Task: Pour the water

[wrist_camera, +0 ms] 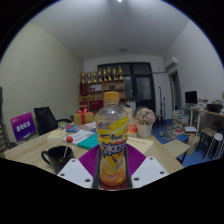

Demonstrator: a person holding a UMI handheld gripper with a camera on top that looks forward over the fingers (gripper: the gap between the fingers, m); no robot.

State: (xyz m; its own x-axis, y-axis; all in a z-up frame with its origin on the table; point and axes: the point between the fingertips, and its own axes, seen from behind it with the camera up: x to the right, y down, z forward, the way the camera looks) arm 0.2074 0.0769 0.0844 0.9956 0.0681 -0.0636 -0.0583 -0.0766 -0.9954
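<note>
— While the bottle [112, 140] stands upright between the fingers, are the jaws [112, 172] clamped on it?

— It looks so. Each white finger [76, 171] sits against one side of the bottle's lower half, with a strip of purple pad [91, 161] showing at the left. No gap shows on either side, so the jaws are pressed onto the bottle.

— What sort of bottle?

— Clear plastic, white cap, orange drink filling it nearly to the neck. Its label is orange and yellow with blue lettering and an orange slice at the bottom.

— Is it resting on the surface [30, 153]?

— Cannot tell; its base is hidden down between the fingers.

— What else is about?

— A black mug [56, 156] stands on the surface just left of the fingers, handle toward the bottle. A teal sheet [88, 142] lies behind the bottle to the left. A pale cup [145, 130] stands beyond the bottle to the right, near some small clutter too blurred to name.

— And the room?

— A purple sign [22, 125] at the far left, a black chair [45, 119] beside it. A shelf [103, 88] with a row of gold trophies [104, 74] stands against the back wall, next to a dark window [138, 85]. Desks and a monitor [190, 98] fill the right side.
</note>
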